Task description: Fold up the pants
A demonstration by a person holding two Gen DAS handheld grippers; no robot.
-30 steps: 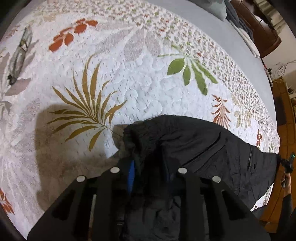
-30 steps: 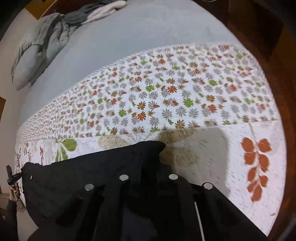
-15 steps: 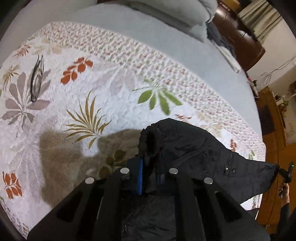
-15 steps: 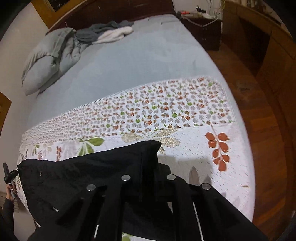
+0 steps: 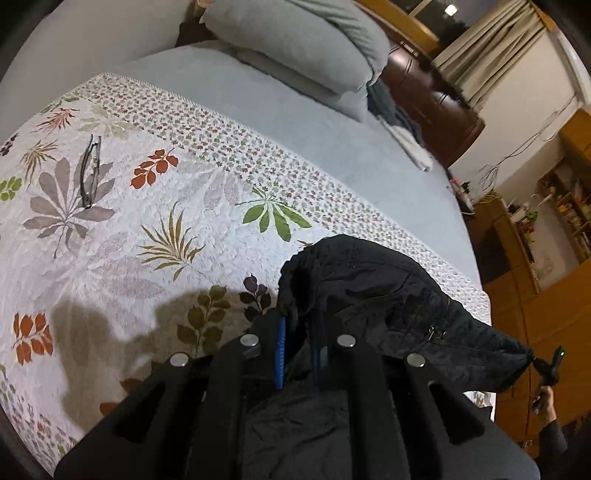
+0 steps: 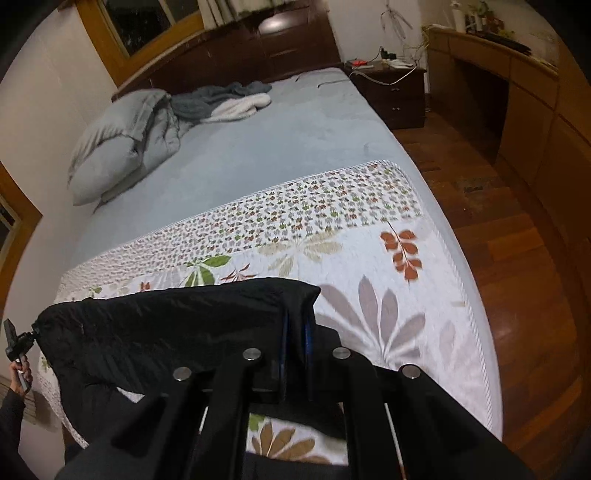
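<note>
Both claws, left gripper (image 5: 297, 345) and right gripper (image 6: 295, 349), pinch black pants (image 6: 177, 325) stretched above the bedspread (image 5: 122, 236), ready for folding.

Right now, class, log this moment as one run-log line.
left tongs: shut on black pants | right tongs: shut on black pants | pants: lifted above floral quilt

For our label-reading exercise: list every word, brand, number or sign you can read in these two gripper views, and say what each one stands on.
None: no readable text in either view.
Black pants: no readable label or brand shows.
Floral quilt: leaf and flower prints only.
Shelf items in the left view: too small and blurred to read.
Desk-top items in the right view: too small to read.
</note>
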